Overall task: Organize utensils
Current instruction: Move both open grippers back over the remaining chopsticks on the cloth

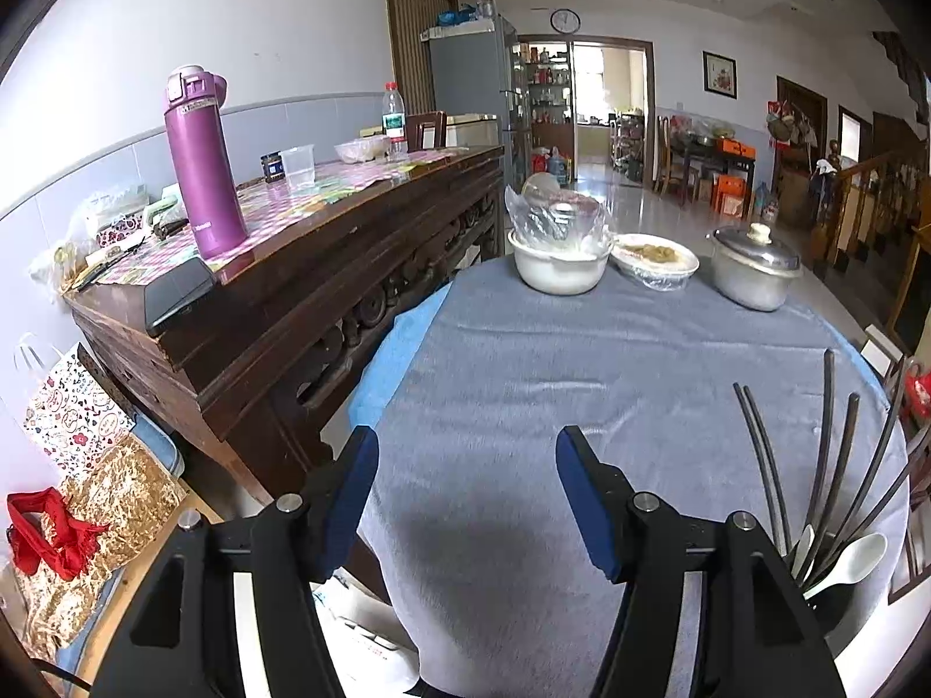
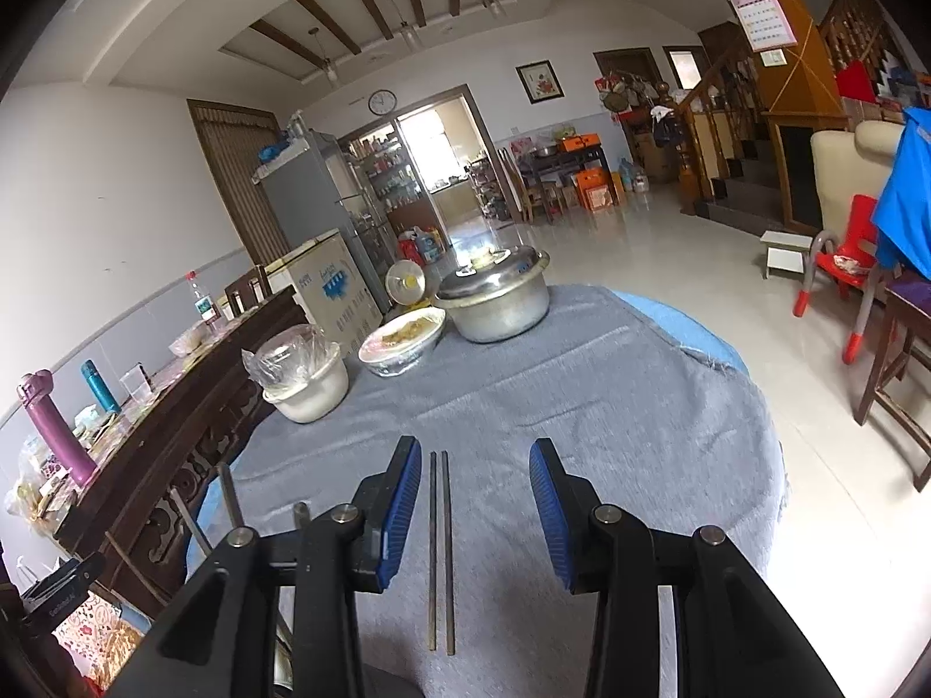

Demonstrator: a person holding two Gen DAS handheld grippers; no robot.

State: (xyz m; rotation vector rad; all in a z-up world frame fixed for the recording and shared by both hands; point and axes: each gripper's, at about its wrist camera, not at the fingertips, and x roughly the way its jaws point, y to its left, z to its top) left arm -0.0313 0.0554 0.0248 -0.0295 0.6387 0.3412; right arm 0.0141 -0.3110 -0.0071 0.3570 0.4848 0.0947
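Grey-clothed table (image 2: 582, 407) bears chopsticks (image 2: 440, 552), pot (image 2: 494, 302), bowls (image 2: 308, 390)

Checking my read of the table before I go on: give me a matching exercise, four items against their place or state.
Items:
1. pair of thin metal chopsticks
2. lidded aluminium pot
3. white plastic spoon
4. purple steel flask

Places:
A. on the wooden sideboard
B. far end of the grey cloth
C. flat between the right gripper's fingers
D. leaning in the utensil holder

Pairs: 1-C, 2-B, 3-D, 4-A
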